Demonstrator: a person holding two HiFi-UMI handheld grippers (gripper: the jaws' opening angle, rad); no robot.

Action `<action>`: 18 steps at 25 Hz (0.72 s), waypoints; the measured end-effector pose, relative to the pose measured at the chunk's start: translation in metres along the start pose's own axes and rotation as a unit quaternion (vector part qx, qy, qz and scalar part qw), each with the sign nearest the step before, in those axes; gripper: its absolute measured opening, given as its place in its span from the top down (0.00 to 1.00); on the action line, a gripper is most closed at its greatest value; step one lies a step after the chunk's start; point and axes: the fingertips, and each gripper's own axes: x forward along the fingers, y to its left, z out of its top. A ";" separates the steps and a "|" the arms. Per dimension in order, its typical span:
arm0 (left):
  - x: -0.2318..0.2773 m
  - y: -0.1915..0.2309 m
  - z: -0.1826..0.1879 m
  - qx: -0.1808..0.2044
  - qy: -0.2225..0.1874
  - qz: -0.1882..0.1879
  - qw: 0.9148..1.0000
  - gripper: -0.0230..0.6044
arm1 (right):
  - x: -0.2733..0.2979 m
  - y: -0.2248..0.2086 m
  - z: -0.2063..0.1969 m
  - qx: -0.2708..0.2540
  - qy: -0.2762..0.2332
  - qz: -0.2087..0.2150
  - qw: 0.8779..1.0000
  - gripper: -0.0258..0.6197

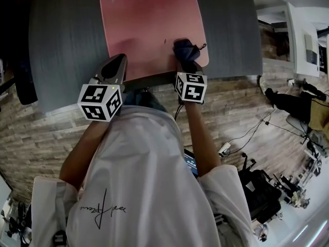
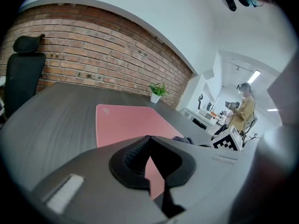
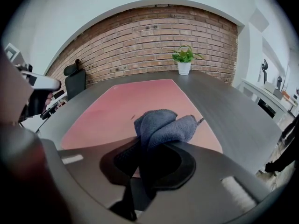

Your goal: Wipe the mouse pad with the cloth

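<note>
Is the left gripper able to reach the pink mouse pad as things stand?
Probably yes: the left gripper, jaws shut and empty, hangs at the mouse pad's near edge; the cloth lies off to its right.

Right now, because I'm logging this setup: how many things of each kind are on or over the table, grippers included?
Pad: 1
Cloth: 1
Plant: 1
Grippers: 2, the left gripper shut on nothing, the right gripper shut on the cloth
Total: 5
</note>
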 end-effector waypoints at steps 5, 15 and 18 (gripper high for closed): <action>-0.002 0.002 0.000 -0.003 0.000 0.001 1.000 0.96 | 0.001 0.008 0.000 -0.003 0.003 0.009 1.000 0.85; -0.004 0.004 0.001 -0.009 -0.003 0.006 1.000 0.96 | 0.000 0.019 -0.001 -0.012 0.003 0.022 1.000 0.85; -0.005 0.005 0.001 -0.013 -0.004 0.008 1.000 0.96 | 0.000 0.022 -0.002 -0.015 0.003 0.025 1.000 0.85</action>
